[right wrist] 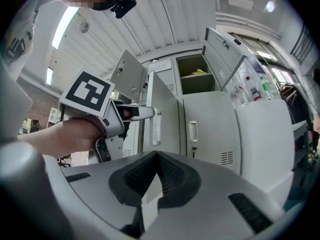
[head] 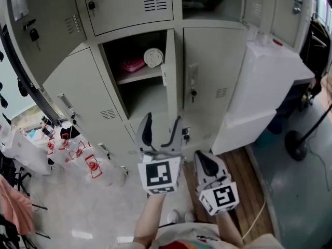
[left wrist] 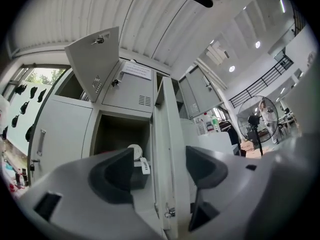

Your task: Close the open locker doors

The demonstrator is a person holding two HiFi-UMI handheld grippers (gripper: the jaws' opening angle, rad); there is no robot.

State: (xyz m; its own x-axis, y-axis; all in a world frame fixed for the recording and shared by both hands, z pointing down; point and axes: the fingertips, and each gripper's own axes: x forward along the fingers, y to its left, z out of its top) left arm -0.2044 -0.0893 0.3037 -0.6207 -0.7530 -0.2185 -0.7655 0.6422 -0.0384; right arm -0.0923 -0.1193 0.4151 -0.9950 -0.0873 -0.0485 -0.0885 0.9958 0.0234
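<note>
A bank of grey lockers fills the head view. One mid-row door (head: pixel 170 77) stands open, edge-on to me, and shows a shelf with a pink thing (head: pixel 133 64) and a white round thing (head: pixel 153 57). My left gripper (head: pixel 162 131) is open just below that door. In the left gripper view the door's edge (left wrist: pixel 167 149) rises between the jaws of the left gripper (left wrist: pixel 160 169), and I cannot tell if they touch it. My right gripper (head: pixel 206 162) is shut and empty, lower right of the left one. The right gripper view shows the right gripper (right wrist: pixel 156 171), the left gripper (right wrist: pixel 135 113) and an open upper compartment (right wrist: pixel 192 74).
Another door (left wrist: pixel 95 59) hangs open at the upper left. A tall white cabinet (head: pixel 264 82) stands right of the lockers, with a fan stand (head: pixel 298 144) beyond. Several red-labelled bottles (head: pixel 78 154) sit on the floor at the left. A wooden strip (head: pixel 249 180) runs under my right arm.
</note>
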